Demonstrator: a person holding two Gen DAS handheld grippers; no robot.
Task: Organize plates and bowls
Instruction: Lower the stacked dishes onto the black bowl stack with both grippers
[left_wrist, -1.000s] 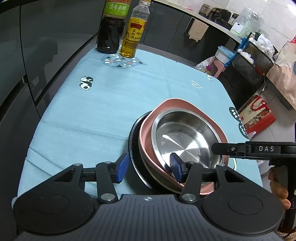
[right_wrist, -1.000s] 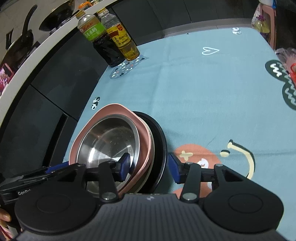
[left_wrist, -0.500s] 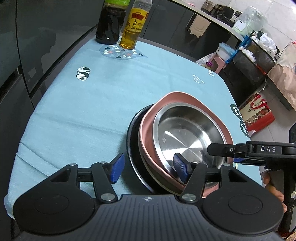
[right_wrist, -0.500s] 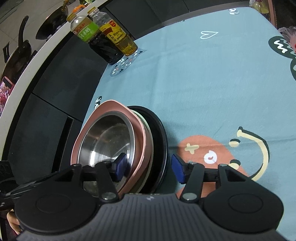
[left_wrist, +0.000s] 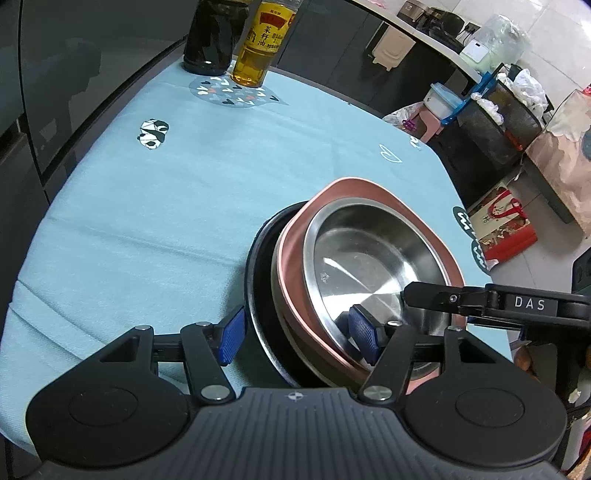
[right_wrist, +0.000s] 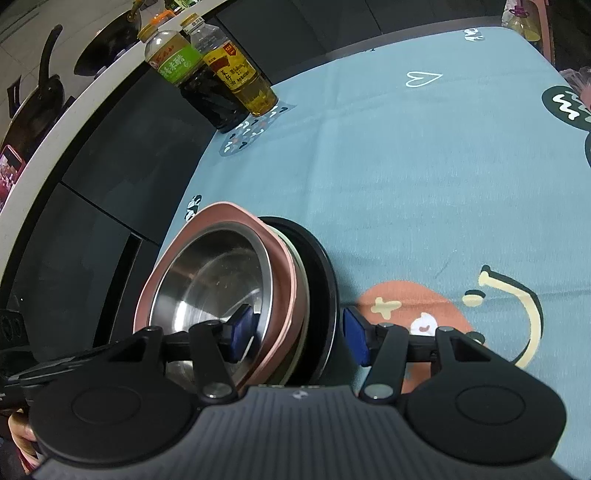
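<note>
The left gripper (left_wrist: 297, 333) stood with its jaws spread wide, straddling the near rim of the stack: its left pad hung outside the black plate (left_wrist: 260, 295), its right pad inside the steel bowl (left_wrist: 364, 260), and no pad was seen pressing on either. The right gripper (right_wrist: 301, 336) was likewise parted across the opposite rim, one pad inside the steel bowl (right_wrist: 218, 284), the other just outside the black plate (right_wrist: 325, 280). Neither held anything.

Judged step: taking the whole stack by both rims. To do it well, both grippers ought to close together and evenly, each catching all the nested rims at once; a bite on the bowl alone would likely leave the lower pieces behind. The lift should be kept level, since the smooth steel could slide in the pink dish (left_wrist: 373, 186).

The stack lay on the blue tablecloth (left_wrist: 177, 192), near its front edge, the steel bowl nested in the pink dish and that upon the black plate. Relative to the stack, two bottles (left_wrist: 260, 40) stood well apart at the far side of the cloth.
</note>
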